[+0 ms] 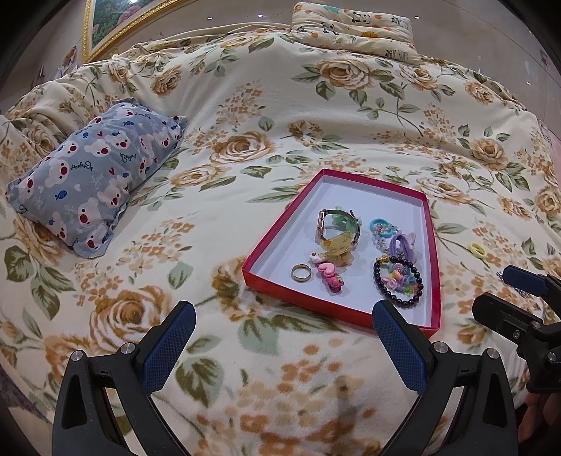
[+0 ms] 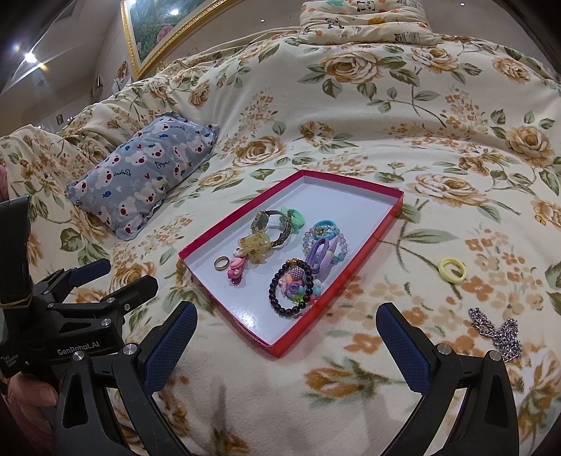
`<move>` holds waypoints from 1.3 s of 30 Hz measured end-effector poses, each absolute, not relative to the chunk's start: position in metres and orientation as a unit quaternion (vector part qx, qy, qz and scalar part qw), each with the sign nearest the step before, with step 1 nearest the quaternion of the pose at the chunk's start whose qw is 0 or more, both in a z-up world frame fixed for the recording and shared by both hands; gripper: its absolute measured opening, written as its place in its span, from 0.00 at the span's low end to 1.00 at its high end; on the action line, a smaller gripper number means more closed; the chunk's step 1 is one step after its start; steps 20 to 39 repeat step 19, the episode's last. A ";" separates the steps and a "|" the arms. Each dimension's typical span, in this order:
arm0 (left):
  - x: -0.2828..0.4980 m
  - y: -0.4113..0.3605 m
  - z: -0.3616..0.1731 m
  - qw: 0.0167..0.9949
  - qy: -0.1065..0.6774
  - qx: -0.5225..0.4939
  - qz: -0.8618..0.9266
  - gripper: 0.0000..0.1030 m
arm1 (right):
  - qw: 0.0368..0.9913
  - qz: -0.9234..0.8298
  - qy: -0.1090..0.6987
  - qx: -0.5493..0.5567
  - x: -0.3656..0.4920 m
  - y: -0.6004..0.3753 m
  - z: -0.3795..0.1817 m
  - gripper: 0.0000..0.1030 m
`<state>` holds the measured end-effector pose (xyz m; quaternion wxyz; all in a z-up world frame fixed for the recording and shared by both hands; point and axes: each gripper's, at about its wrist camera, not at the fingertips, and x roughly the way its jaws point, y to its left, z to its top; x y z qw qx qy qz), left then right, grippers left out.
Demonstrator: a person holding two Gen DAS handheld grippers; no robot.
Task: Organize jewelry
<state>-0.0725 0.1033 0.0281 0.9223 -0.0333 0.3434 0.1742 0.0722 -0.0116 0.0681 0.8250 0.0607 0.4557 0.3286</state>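
A shallow red tray [image 1: 280, 231] [image 2: 354, 245] with a white floor lies on the flowered bedspread. In it lie a watch [image 1: 338, 221] [image 2: 277, 224], a gold ring [image 1: 301, 272] [image 2: 222, 262], a pink clip [image 1: 329, 275], a dark bead bracelet [image 1: 398, 282] [image 2: 291, 289] and several coloured hair ties. Right of the tray, on the bedspread, lie a yellow hair tie [image 2: 452, 269] [image 1: 476, 249] and a silver chain [image 2: 498, 331]. My left gripper [image 1: 284, 350] stands open in front of the tray's near edge. My right gripper [image 2: 285, 350] is open and empty near the tray's corner, left of the chain.
A blue bear-print pillow [image 1: 91, 182] [image 2: 147, 175] lies left of the tray. A folded panda-print quilt [image 1: 354, 29] sits at the far end of the bed. A gold-framed picture [image 2: 157, 31] leans behind. A hand shows at each gripper's handle.
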 end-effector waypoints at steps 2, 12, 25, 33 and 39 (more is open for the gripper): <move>-0.072 0.103 0.028 0.922 0.344 -0.034 0.174 0.99 | 0.825 0.328 0.457 0.061 0.073 -0.012 0.067 1.00; -0.063 0.104 0.028 0.921 0.349 -0.032 0.172 0.99 | 0.822 0.328 0.462 0.064 0.079 -0.014 0.063 1.00; -0.058 0.104 0.029 0.920 0.352 -0.035 0.172 0.99 | 0.821 0.327 0.464 0.065 0.080 -0.013 0.063 1.00; -0.058 0.104 0.029 0.920 0.352 -0.035 0.172 0.99 | 0.821 0.327 0.464 0.065 0.080 -0.013 0.063 1.00; -0.058 0.104 0.029 0.920 0.352 -0.035 0.172 0.99 | 0.821 0.327 0.464 0.065 0.080 -0.013 0.063 1.00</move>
